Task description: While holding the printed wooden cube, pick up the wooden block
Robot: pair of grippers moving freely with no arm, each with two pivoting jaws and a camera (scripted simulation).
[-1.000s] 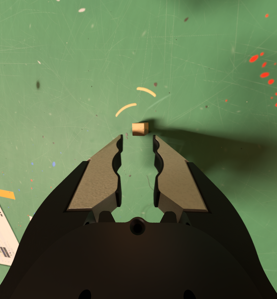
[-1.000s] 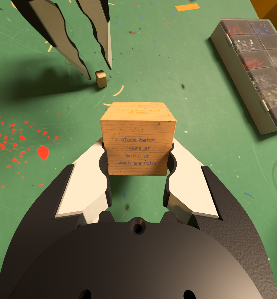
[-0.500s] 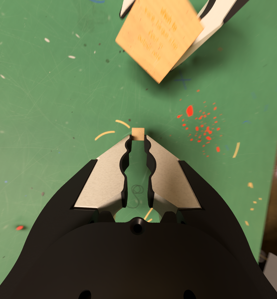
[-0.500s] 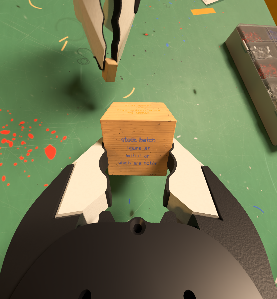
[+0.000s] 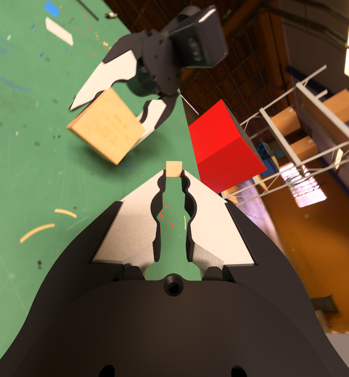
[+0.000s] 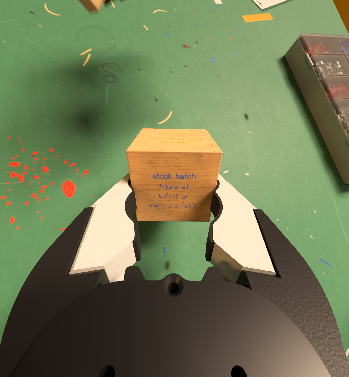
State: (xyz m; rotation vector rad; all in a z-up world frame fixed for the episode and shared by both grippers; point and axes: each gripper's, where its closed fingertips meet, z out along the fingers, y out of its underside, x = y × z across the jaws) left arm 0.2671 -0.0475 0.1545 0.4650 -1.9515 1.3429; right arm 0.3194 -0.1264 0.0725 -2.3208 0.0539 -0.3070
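Note:
My left gripper [image 5: 173, 173] is shut on the small plain wooden block [image 5: 173, 169], pinched at the fingertips and held well above the green mat [image 5: 26, 163]. My right gripper [image 6: 173, 181] is shut on the printed wooden cube [image 6: 173, 179], a light wood cube with blue writing on its near face, held above the mat. In the left wrist view the right gripper [image 5: 116, 114] and its cube [image 5: 106, 126] show ahead to the upper left. In the right wrist view a corner of the small block [image 6: 93, 4] shows at the top edge.
A red box [image 5: 222, 146] stands past the mat's edge, right of the left gripper's tips. A grey compartment box of small parts [image 6: 336, 98] lies at the right of the mat [image 6: 47, 102]. Shelving with cardboard boxes [image 5: 304, 130] is beyond the table.
My left gripper closed on the small block and lifted it off the mat, tilting up so the room beyond shows. The right gripper kept its hold on the cube.

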